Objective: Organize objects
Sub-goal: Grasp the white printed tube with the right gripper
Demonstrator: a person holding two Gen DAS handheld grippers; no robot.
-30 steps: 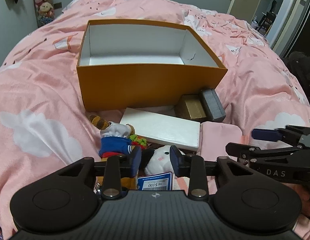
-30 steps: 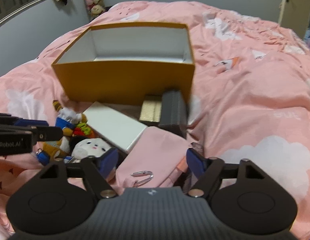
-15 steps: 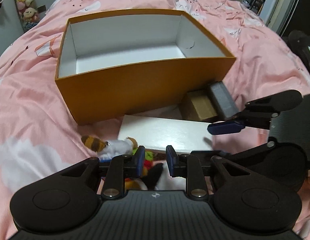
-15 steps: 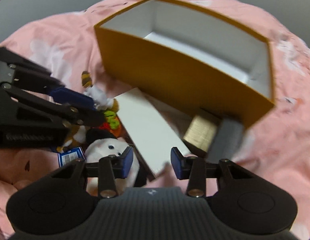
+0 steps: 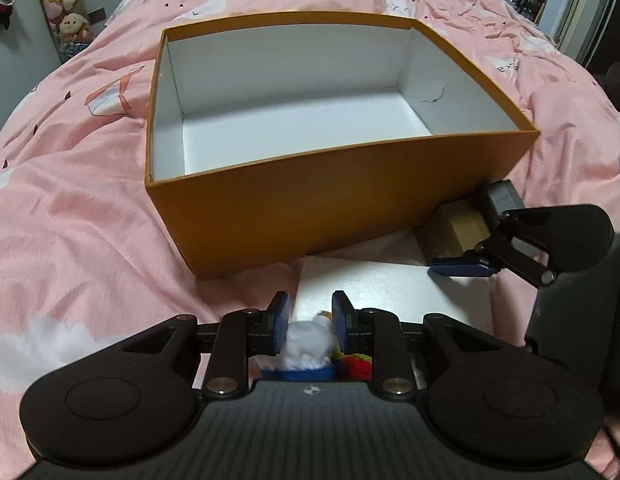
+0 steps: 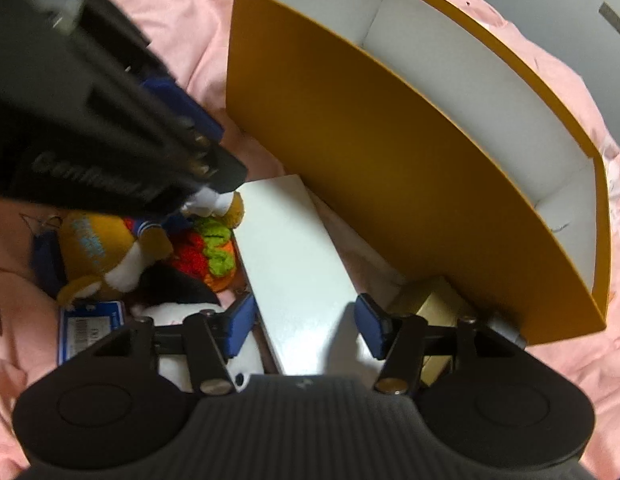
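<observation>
An empty orange box point(image 5: 349, 196) with a white inside stands on the pink bed; it also shows in the right wrist view point(image 6: 389, 152). My left gripper point(image 5: 310, 322) is shut on the white part of a plush doll point(image 5: 310, 344) and holds it in front of the box. The doll point(image 6: 110, 248) hangs under the left gripper in the right wrist view. My right gripper point(image 6: 306, 320) is open, its jaws on either side of a flat white box point(image 6: 290, 256), which also shows in the left wrist view point(image 5: 373, 288).
A gold box point(image 6: 425, 308) and a dark grey box point(image 5: 499, 196) lie by the orange box's right corner. A white plush face point(image 6: 178, 320), a red and green plush point(image 6: 210, 256) and a blue tag point(image 6: 86, 328) lie left of the white box.
My left gripper has closed on the doll and lifted it toward the orange box. My right gripper has swung left over the white box and its jaws have opened wider.
</observation>
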